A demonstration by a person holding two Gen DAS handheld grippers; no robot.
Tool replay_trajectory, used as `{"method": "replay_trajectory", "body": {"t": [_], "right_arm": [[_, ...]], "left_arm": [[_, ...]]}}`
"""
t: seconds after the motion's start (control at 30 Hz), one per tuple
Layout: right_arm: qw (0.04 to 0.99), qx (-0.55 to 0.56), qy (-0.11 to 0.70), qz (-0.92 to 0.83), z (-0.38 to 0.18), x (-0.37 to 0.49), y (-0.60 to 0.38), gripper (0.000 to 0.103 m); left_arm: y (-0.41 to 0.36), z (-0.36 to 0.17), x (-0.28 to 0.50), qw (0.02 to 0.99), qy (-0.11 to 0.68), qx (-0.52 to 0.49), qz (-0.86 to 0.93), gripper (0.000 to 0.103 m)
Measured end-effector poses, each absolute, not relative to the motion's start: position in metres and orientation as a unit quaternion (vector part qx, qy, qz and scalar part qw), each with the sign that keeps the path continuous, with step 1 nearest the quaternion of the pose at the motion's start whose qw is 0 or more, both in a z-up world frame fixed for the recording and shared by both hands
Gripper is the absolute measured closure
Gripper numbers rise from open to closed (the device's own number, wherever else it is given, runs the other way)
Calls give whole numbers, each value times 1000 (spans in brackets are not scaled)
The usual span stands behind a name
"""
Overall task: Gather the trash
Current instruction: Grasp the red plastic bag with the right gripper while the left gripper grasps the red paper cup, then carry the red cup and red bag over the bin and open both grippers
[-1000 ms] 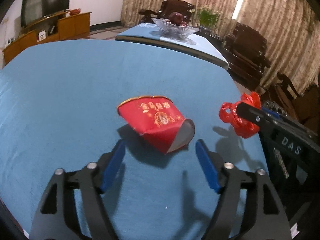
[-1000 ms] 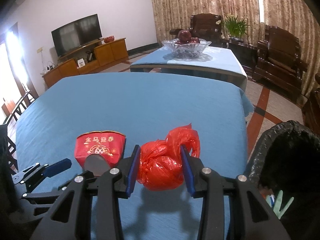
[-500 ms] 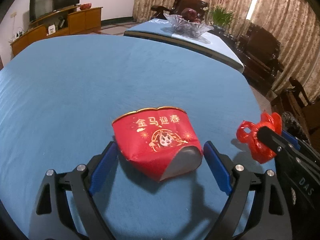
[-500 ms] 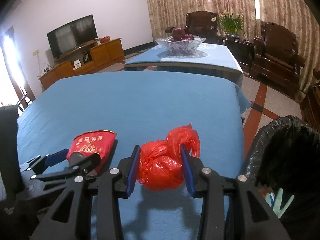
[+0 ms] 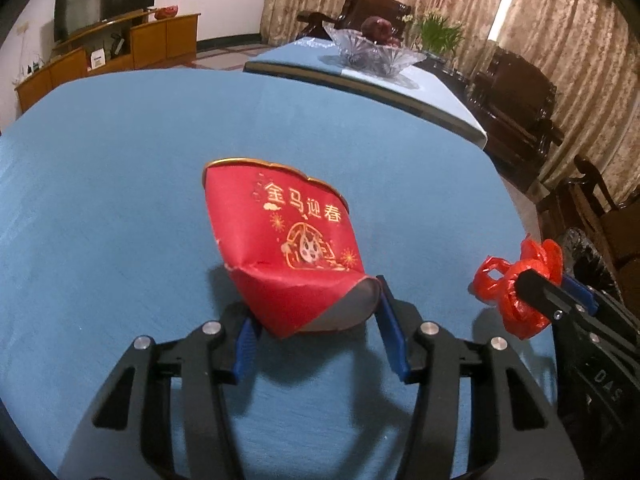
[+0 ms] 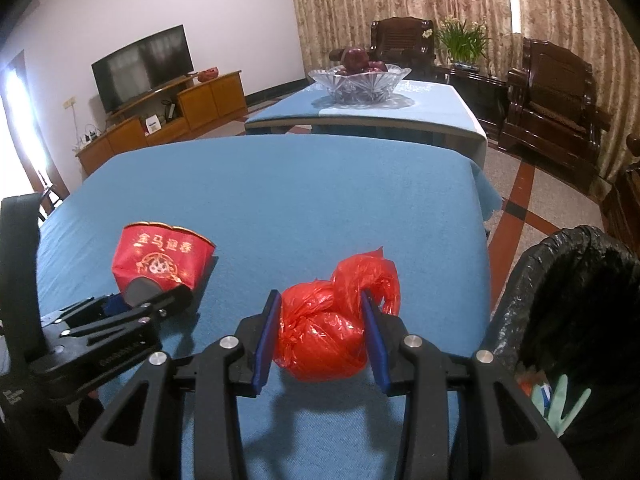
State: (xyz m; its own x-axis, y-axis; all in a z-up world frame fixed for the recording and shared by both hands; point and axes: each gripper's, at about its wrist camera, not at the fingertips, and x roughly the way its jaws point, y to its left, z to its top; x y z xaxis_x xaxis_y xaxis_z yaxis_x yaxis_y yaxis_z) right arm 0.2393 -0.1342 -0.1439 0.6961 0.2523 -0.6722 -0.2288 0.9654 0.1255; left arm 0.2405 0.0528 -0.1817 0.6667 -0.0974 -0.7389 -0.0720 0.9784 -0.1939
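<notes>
Blue-clothed worktop (image 6: 320,200) carries both pieces left of the lined bin (image 6: 568,300): my right tongs (image 6: 320,336) clamp the red bag (image 6: 324,340), left tongs (image 5: 316,332) closing around the crushed red cup (image 5: 288,240), nothing binned.

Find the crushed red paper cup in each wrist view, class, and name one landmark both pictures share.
Left wrist view: the crushed red paper cup lies at centre, its base between the closing jaws of the left gripper.
Right wrist view: the cup is at lower left, on the blue tablecloth.
Shared landmark: the glass fruit bowl.
</notes>
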Motion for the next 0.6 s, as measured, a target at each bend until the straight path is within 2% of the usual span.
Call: {"method": "replay_trajectory", "body": {"t": [0.6], "right_arm": [[940,17,314,135,-93,213,-150,63]], "left_arm": [[36,-121,207,931,359,-58,-25,53]]}}
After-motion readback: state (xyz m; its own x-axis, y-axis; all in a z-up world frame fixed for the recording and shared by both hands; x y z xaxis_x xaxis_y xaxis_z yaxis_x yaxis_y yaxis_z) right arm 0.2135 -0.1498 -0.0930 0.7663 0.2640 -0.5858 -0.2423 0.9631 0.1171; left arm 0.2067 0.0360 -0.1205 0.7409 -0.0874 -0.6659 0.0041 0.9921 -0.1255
